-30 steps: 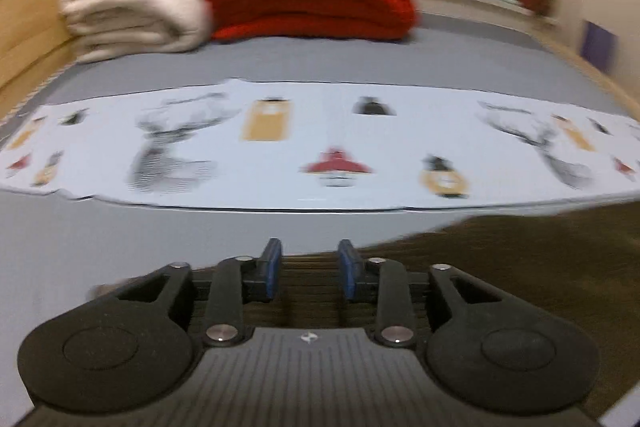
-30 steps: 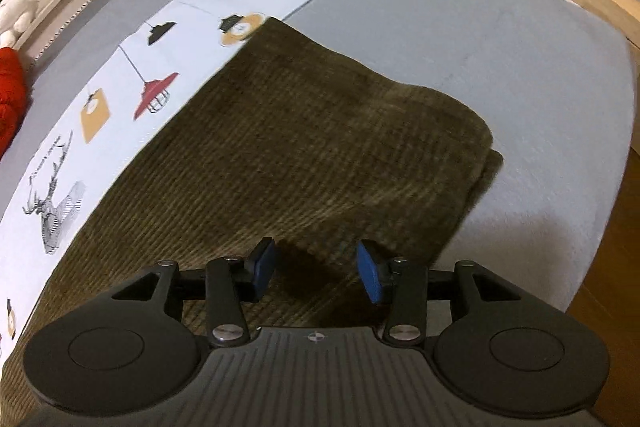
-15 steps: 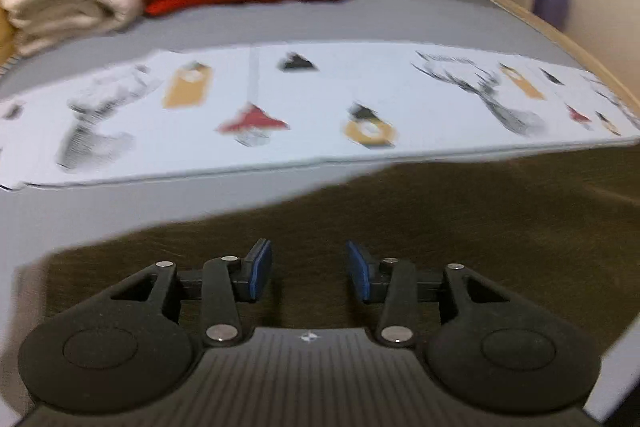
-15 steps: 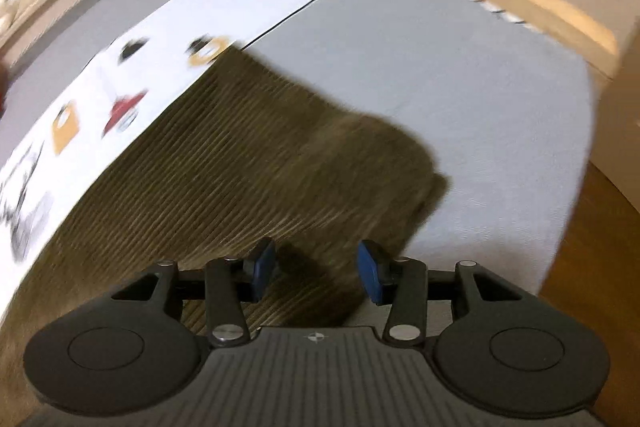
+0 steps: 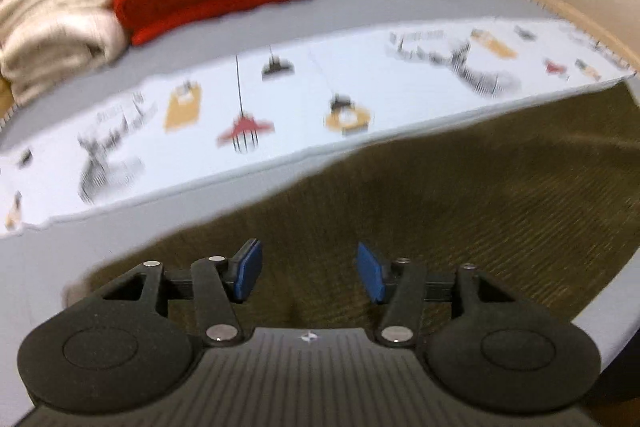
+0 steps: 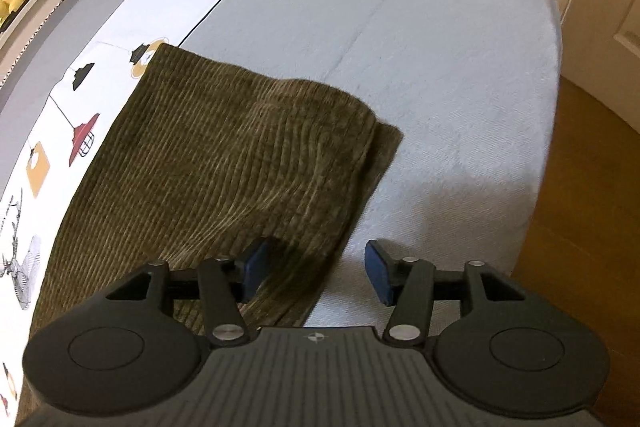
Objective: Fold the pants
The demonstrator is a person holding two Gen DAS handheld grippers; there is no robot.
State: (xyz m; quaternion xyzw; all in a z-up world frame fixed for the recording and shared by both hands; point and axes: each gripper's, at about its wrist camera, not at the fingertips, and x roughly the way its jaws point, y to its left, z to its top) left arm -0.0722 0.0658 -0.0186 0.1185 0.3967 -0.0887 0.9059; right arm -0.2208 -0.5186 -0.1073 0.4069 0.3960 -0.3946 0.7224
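Pants (image 6: 224,163) lie folded on bed (image 6: 440,75); both jaws opening, gripping nothing; the offset right edge layers may slip further apart.

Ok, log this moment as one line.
pants: folded on bed | left gripper: opening, empty | right gripper: opening, empty

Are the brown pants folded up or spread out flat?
Folded. In the right wrist view the pants lie doubled on the bed, and a lower layer's edge sticks out past the top layer.
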